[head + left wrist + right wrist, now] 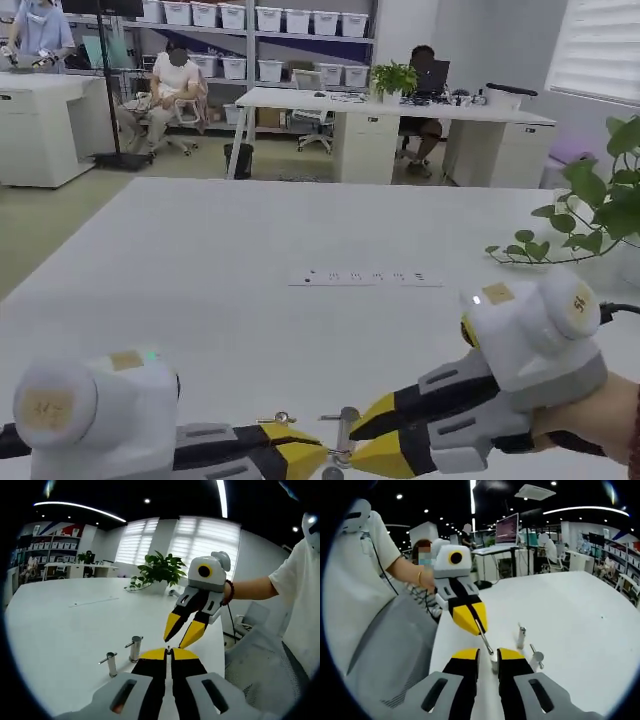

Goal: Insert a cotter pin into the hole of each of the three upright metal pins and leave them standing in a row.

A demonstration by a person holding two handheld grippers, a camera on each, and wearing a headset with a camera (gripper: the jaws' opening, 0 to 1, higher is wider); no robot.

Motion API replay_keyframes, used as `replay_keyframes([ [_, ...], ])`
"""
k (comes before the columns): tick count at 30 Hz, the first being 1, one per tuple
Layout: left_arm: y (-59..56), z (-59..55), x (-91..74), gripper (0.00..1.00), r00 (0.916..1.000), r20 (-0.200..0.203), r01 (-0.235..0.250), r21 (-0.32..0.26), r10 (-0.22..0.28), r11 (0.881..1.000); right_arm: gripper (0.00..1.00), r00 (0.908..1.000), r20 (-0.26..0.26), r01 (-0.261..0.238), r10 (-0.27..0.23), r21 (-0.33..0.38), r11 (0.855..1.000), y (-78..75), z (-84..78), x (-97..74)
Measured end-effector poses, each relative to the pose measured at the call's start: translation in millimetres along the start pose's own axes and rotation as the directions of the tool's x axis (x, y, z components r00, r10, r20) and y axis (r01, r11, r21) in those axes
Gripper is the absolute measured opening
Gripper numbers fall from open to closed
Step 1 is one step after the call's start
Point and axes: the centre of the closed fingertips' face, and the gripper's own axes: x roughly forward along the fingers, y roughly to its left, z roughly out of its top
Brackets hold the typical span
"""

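You pinched the left gripper (168, 653) shut on a cotter pin (484, 637) and aimed its free end at the third metal pin (494, 666), likely to thread its hole. Your right gripper (489, 656) had its jaws apart, flanking that pin, probably to steady it. 2 fitted metal pins (135, 648) stood just beside. The white table (300, 230) sat in an office with storage shelves (260, 18) and a potted plant (590, 210).
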Motion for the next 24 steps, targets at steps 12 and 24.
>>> replay_keyframes([
  [12, -22.3, -2.3, -5.6, 0.00, 0.9922, 0.003, 0.124, 0.033, -0.124, 0.992, 0.14, 0.9945, 0.004, -0.105, 0.105, 0.039, 0.994, 19.3, -9.1, 1.1],
  [24, -34.1, -4.5, -8.7, 0.00, 0.9831, 0.004, 0.182, 0.055, -0.183, 0.982, 0.10, 0.9847, 0.022, -0.174, 0.173, 0.040, 0.984, 34.7, -7.4, 6.5],
])
